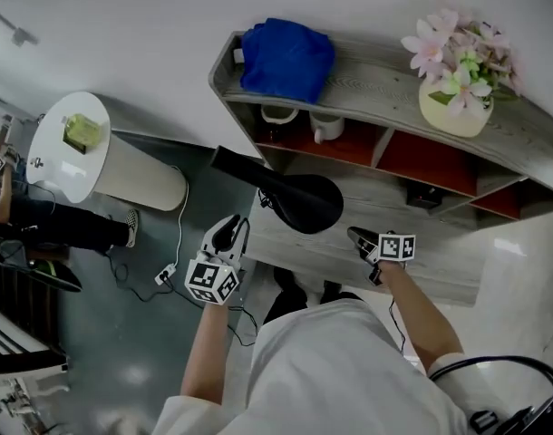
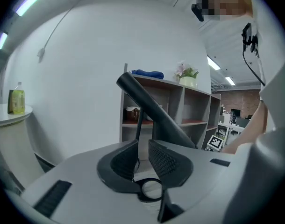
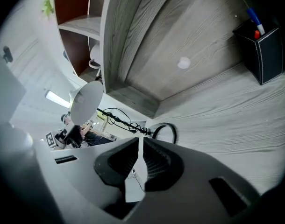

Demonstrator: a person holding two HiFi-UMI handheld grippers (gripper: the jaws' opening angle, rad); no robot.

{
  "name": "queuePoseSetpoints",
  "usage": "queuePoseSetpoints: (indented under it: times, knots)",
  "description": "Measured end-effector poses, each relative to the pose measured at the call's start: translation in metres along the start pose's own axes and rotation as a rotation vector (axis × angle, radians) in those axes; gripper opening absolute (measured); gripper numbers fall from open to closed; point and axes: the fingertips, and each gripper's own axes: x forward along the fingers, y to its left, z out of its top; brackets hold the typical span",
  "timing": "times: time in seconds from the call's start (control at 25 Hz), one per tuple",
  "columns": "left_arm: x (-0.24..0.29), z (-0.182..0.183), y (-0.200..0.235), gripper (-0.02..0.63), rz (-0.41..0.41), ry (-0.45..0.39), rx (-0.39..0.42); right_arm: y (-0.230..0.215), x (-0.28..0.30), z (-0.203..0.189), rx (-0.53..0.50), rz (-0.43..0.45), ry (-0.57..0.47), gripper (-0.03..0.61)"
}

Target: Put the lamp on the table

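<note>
The black lamp (image 1: 302, 202) is over the front left part of the grey wooden desk (image 1: 440, 261), its round head toward me and its thick arm (image 1: 240, 166) slanting up to the left. My left gripper (image 1: 225, 236) is just left of it at the desk's edge, open, with nothing between the pads. In its own view the lamp's arm (image 2: 152, 113) rises just beyond the jaws. My right gripper (image 1: 361, 240) is right of the lamp head, jaws nearly together and empty. From there the lamp's white underside (image 3: 86, 101) and its cord (image 3: 117, 118) show.
A shelf unit (image 1: 367, 80) at the desk's back carries a blue cloth (image 1: 286, 57), a flower pot (image 1: 453, 80) and mugs (image 1: 317, 125). A black pen holder (image 3: 261, 55) stands on the desk. A white round table (image 1: 54, 166) with a green bottle (image 1: 82, 132) and a seated person's legs (image 1: 68, 227) are to the left.
</note>
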Motion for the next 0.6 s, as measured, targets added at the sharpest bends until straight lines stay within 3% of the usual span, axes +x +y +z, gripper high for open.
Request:
queuePoseSetpoints:
  times: [0.16,0.4,0.6]
  knots:
    - [-0.045,-0.017,-0.007,0.011,0.016,-0.013,-0.063,0.028,-0.001,-0.021,-0.043,0.041,0.025,0.025]
    - [-0.097,-0.044,-0.025,0.009,-0.034,0.01,-0.136,0.073,-0.017,-0.053,-0.105,0.074,0.001,0.023]
    - [-0.142,-0.057,-0.037,0.01,-0.083,0.01,-0.174,0.093,-0.029,-0.087,-0.131,0.028,-0.017,0.023]
